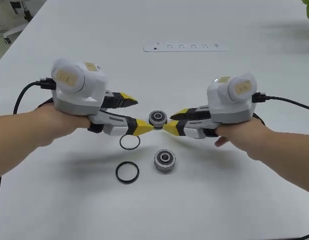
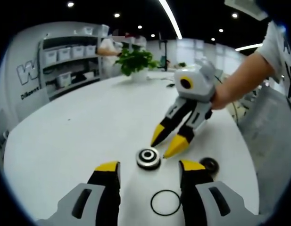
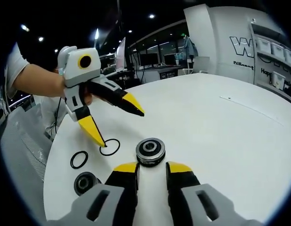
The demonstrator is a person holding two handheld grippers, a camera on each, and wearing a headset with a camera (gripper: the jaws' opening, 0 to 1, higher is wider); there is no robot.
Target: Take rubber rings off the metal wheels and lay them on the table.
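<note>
Metal wheel [image 1: 158, 118] rests on the white counter [image 1: 234, 190]. Flanking that wheel, the left tool [image 1: 143, 114] gapes wide and the right tool [image 1: 168, 122] stands slightly apart, neither gripping anything. Nearer the person than the wheel lie one rubber ring [image 1: 129, 142], another ring [image 1: 127, 172] and a second wheel [image 1: 165, 159].

Bright overhead light, soft shadows, fisheye-warped edges.

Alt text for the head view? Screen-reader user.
The left gripper and right gripper, hand-held and both open, point yellow tips at a metal wheel on a white table. Nearer the camera lie two loose black rubber rings and a second wheel.
</note>
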